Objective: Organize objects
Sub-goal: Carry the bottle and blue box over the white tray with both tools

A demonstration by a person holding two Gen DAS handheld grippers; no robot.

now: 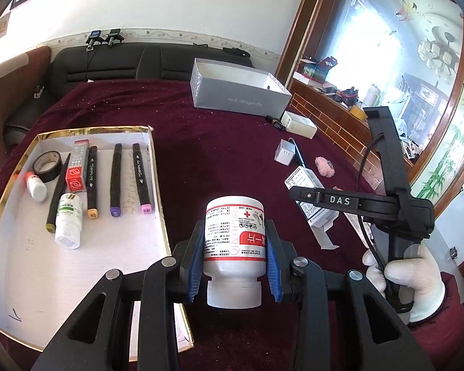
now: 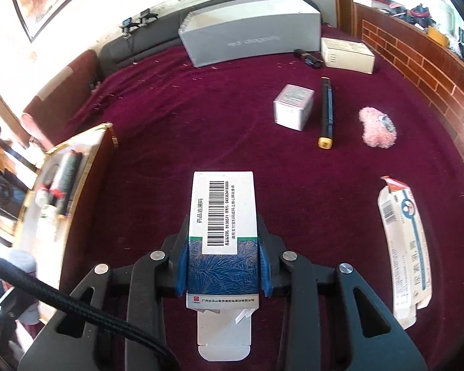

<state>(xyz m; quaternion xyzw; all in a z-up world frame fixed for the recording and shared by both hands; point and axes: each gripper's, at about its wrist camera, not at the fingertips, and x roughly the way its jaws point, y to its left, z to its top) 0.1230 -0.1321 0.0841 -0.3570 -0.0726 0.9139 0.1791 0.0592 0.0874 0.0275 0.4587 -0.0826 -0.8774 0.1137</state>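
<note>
The gold-rimmed tray (image 1: 157,167) already holds markers, tape and small bottles. The left gripper (image 1: 234,266) clamps a white medicine bottle (image 1: 235,232), the right gripper (image 2: 222,266) a medicine carton (image 2: 222,216); several boxes, a marker (image 2: 325,111) and a packet remain on the surface.

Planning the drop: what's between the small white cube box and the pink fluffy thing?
In the right wrist view, a black marker lies between the cube box and pink fluff.
</note>
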